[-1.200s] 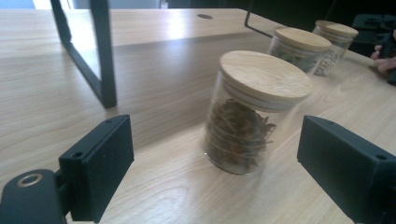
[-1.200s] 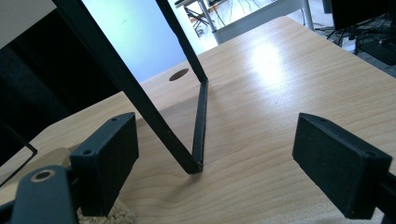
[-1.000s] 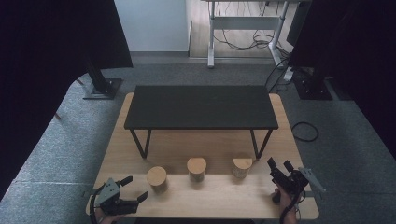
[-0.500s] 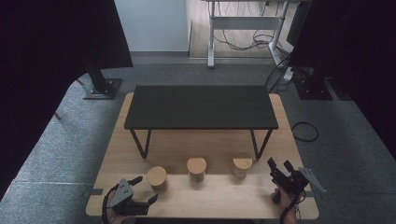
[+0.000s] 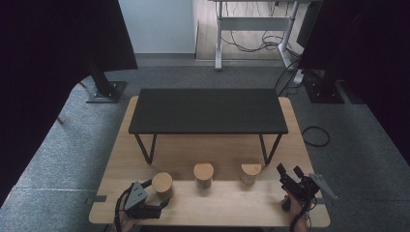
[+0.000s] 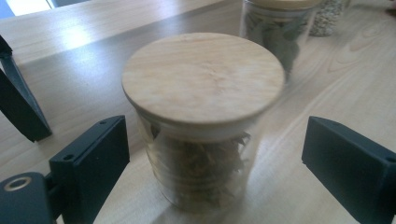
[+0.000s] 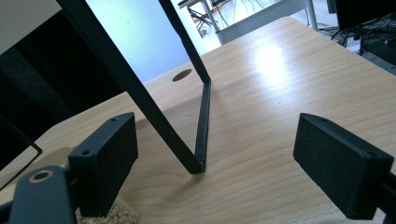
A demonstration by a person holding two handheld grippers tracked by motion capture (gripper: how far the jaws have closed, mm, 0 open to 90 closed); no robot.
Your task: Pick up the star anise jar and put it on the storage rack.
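Left gripper now flanking jar

Three lidded jars, one black shelf.

High view overhead, facing forward-down; both claw views low, close; shared: wooden table.

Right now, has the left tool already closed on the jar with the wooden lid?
No, the left tool stands open, with bare gaps on both sides of the jar.
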